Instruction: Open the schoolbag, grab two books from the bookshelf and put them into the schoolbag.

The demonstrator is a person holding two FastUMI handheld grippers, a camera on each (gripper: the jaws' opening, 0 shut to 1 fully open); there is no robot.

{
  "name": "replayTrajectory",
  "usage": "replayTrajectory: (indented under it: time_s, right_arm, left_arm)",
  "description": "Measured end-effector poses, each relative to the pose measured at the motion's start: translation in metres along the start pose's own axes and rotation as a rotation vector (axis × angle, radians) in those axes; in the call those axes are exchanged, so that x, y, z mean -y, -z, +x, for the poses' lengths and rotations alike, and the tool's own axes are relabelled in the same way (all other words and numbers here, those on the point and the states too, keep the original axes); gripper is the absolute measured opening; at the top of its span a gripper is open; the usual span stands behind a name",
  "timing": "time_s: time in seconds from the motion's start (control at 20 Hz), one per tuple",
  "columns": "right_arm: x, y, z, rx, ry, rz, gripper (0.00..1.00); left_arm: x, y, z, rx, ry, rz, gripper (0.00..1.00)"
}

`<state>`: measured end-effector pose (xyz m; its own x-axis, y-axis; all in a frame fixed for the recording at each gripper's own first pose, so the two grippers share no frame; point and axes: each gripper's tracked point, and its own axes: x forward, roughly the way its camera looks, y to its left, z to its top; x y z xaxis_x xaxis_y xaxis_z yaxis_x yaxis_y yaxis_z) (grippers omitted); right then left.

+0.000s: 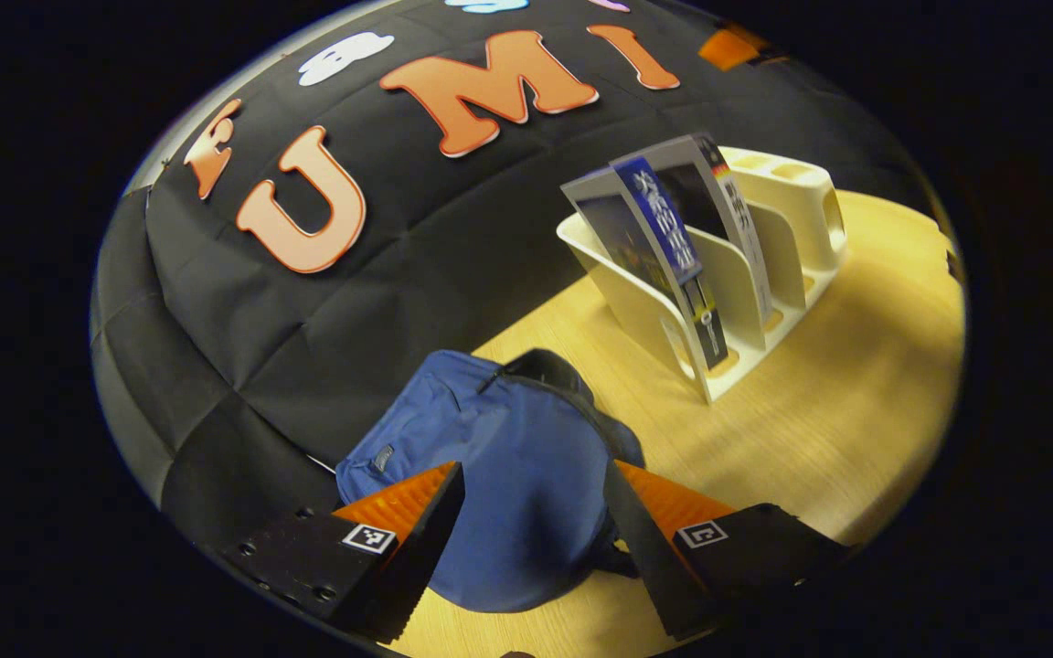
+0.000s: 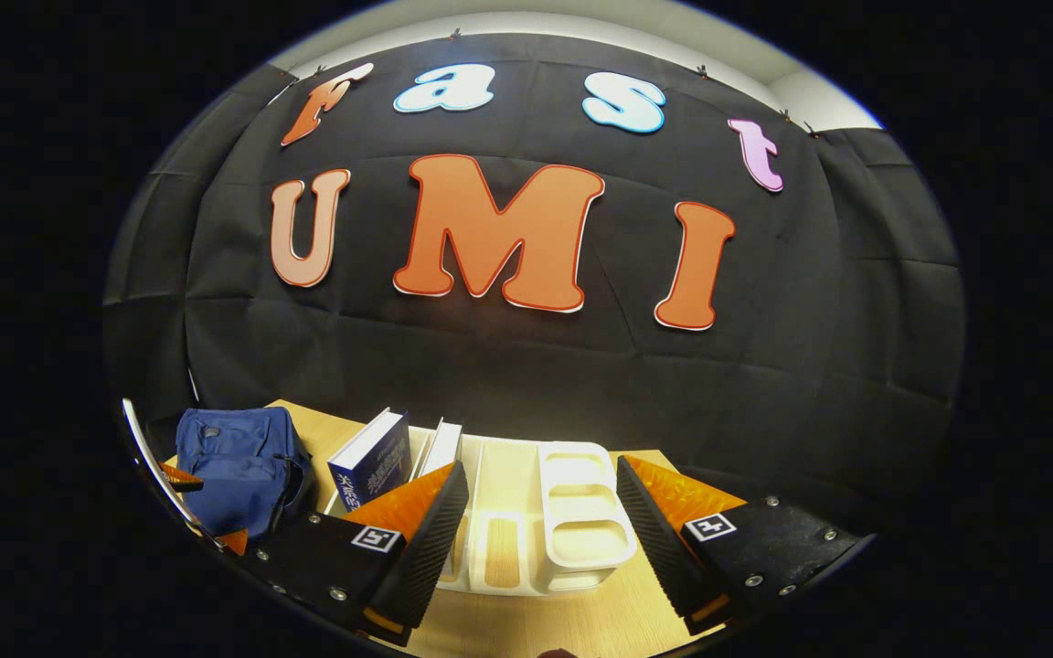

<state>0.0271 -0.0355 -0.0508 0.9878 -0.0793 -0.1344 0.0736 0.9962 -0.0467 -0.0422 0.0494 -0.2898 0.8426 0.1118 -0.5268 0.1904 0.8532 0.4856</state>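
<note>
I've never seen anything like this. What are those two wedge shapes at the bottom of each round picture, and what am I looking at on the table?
Those wedges are the two fingers of a hand-held gripper; a person carries one in each hand, and a fisheye camera rides on each. In the left gripper view, the left gripper hangs open over a blue fabric schoolbag, which looks closed. In the right gripper view, the right gripper is open in front of a cream plastic bookshelf. Two books stand leaning in its slots. Everything rests on a light wooden table. Neither gripper holds anything.
</note>
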Motion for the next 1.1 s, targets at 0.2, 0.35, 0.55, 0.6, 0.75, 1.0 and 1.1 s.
replayTrajectory:
  time_s: [0.2,0.35,0.55,0.6,0.75,1.0,1.1]
  right_arm:
    - [-0.001,0.0,0.003,-0.008,0.007,-0.001,0.97]
    - [-0.003,0.001,0.005,-0.009,0.004,-0.003,0.97]
    - [-0.007,0.001,0.008,-0.011,-0.005,0.0,0.97]
    - [-0.009,0.0,0.009,-0.014,-0.008,0.0,0.97]
    - [-0.011,-0.001,0.011,-0.011,-0.006,0.006,0.96]
    - [-0.016,-0.001,0.012,-0.013,-0.015,0.011,0.97]
    - [-0.022,-0.003,0.013,-0.016,-0.028,0.016,0.97]
  left_arm:
    - [0.011,0.034,0.016,-0.111,0.008,0.069,0.97]
    - [0.014,0.051,0.021,-0.143,0.013,0.078,0.97]
    - [0.015,0.065,0.027,-0.17,0.002,0.093,0.97]
    - [0.014,0.064,0.029,-0.165,0.003,0.095,0.98]
    - [0.014,0.061,0.027,-0.165,0.022,0.104,0.95]
    - [0.001,0.05,0.027,-0.148,0.009,0.137,0.53]
    - [-0.006,0.045,0.025,-0.152,0.016,0.132,0.37]
